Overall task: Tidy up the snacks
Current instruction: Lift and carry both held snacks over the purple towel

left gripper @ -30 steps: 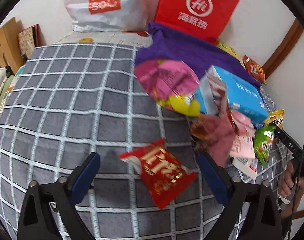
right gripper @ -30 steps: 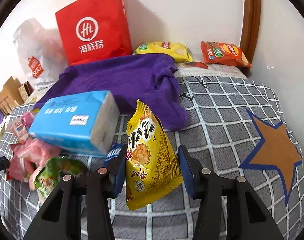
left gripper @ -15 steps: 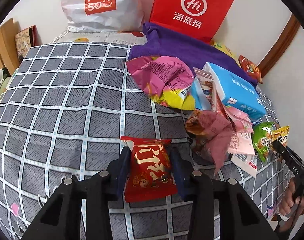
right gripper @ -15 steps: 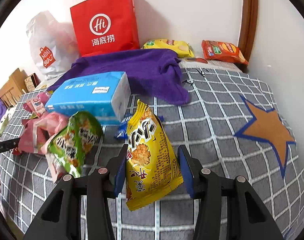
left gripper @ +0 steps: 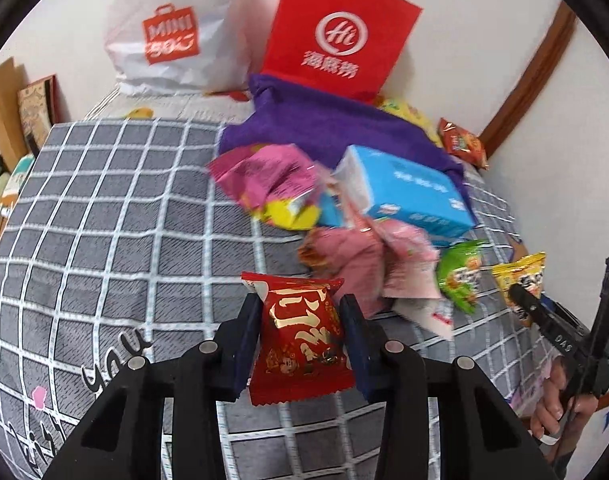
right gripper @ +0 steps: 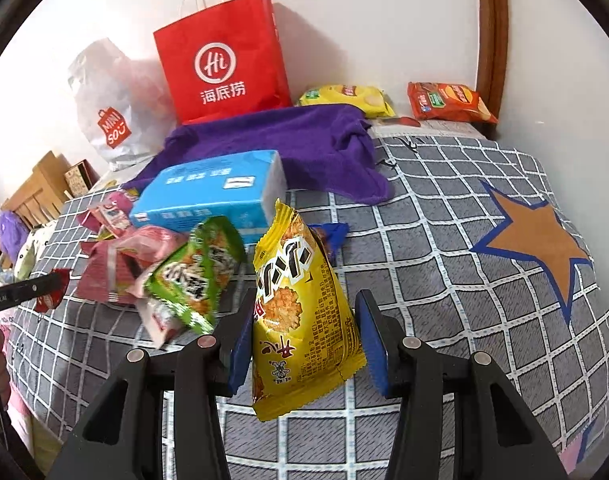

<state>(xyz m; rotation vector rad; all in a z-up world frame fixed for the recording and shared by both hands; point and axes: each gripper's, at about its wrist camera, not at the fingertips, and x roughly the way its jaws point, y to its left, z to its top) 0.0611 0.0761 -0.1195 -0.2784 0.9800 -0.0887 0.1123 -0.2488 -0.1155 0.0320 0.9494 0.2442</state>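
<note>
My left gripper (left gripper: 300, 304) is shut on a red snack packet (left gripper: 300, 340) with gold lettering, held just above the grey checked bedspread (left gripper: 104, 240). In the right wrist view my right gripper (right gripper: 306, 300) is shut on a yellow rice-cracker packet (right gripper: 300, 308), held upright off the bed. From the left wrist view the yellow packet (left gripper: 520, 276) shows at the far right in the right gripper (left gripper: 518, 294), with a hand (left gripper: 552, 408) on its handle. Between the two lies a pile of pink packets (left gripper: 272, 176) and a green packet (right gripper: 200, 276).
A blue tissue pack (right gripper: 212, 192) lies on a purple towel (right gripper: 304, 140). Behind stand a red paper bag (right gripper: 224, 60) and a white shopping bag (left gripper: 172, 36). Yellow (right gripper: 344, 98) and orange chip bags (right gripper: 448, 100) lie by the wall. The bedspread has an orange star (right gripper: 536, 240).
My left gripper closed on the red packet, which lay loose between open fingers, and raised it. My right gripper drew back from the tissue pack with the yellow packet.
</note>
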